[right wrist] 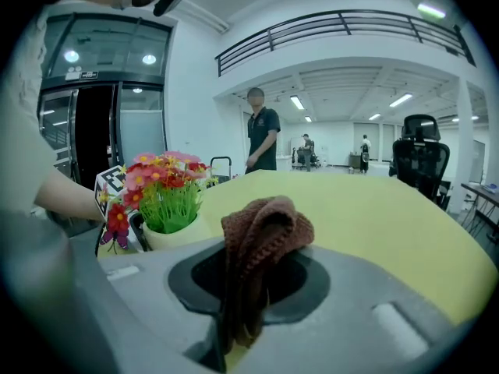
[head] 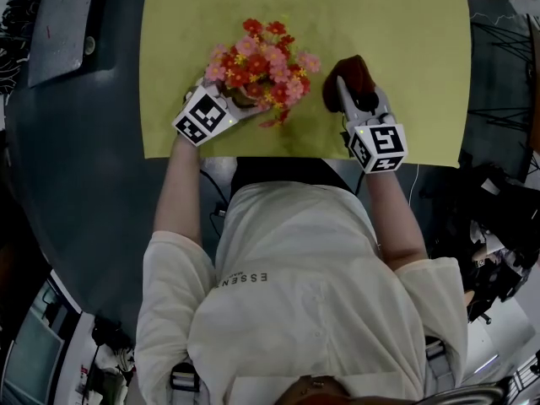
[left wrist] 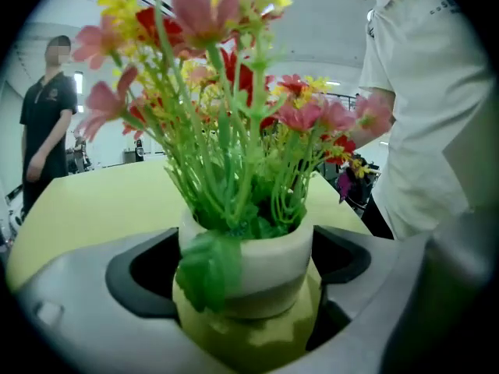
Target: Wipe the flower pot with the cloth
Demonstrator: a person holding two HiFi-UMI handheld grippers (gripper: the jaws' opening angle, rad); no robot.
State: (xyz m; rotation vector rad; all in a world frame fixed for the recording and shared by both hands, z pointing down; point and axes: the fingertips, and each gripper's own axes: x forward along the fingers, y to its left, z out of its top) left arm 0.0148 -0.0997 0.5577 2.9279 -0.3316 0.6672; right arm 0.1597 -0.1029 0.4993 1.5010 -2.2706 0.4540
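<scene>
Brown cloth (right wrist: pixel 261 232) is being pinched by the right gripper (head: pixel 354 91), near the flower pot (left wrist: pixel 257 263), at its three o'clock. The pot is being clamped by the left gripper (head: pixel 239 105) on the yellow table (head: pixel 405 40). That clamp is best being held firm while the cloth is being pressed around the wall, below the flowers (head: pixel 261 62).

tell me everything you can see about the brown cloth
The cloth is a dark reddish-brown knit with a ribbed weave, soft and bunched into folds. It is pinched in the shut right claw: its bulk domes out over the jaws and a strip hangs down between them. It sits over the yellow table, on the person's right of the flower pot and apart from it. Only the claw visibly touches it.
</scene>
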